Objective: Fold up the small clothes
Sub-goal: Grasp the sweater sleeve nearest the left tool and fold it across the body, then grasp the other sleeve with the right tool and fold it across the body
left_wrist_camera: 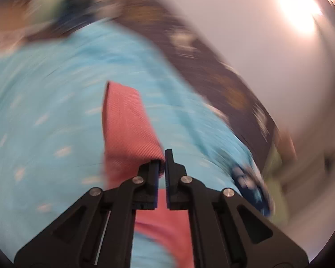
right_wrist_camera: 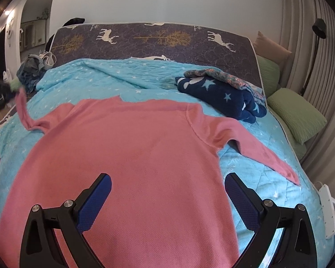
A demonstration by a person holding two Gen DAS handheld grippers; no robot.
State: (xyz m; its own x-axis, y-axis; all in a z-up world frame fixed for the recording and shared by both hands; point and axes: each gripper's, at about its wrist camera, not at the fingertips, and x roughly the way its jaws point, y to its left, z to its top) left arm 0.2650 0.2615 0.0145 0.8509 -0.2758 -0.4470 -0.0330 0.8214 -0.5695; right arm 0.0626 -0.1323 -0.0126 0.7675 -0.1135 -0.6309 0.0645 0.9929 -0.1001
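A pink long-sleeved sweater (right_wrist_camera: 127, 147) lies flat on the light blue star-print bedspread (right_wrist_camera: 114, 76), body spread wide, right sleeve (right_wrist_camera: 263, 149) stretched toward the bed's right edge. Its left sleeve (right_wrist_camera: 22, 109) is lifted at the far left. My left gripper (left_wrist_camera: 162, 163) is shut on the cuff of that pink sleeve (left_wrist_camera: 125, 125), held above the bedspread; this view is motion-blurred. My right gripper (right_wrist_camera: 167, 189) is open and empty, hovering over the sweater's lower body, one finger over the cloth, the other near its right side edge.
A folded navy star blanket (right_wrist_camera: 221, 96) and a floral cloth (right_wrist_camera: 223, 76) lie at the back right. Green pillows (right_wrist_camera: 297, 116) sit at the right. A clothes pile (right_wrist_camera: 31, 71) is at the back left. A white power strip (right_wrist_camera: 328, 210) lies at the right edge.
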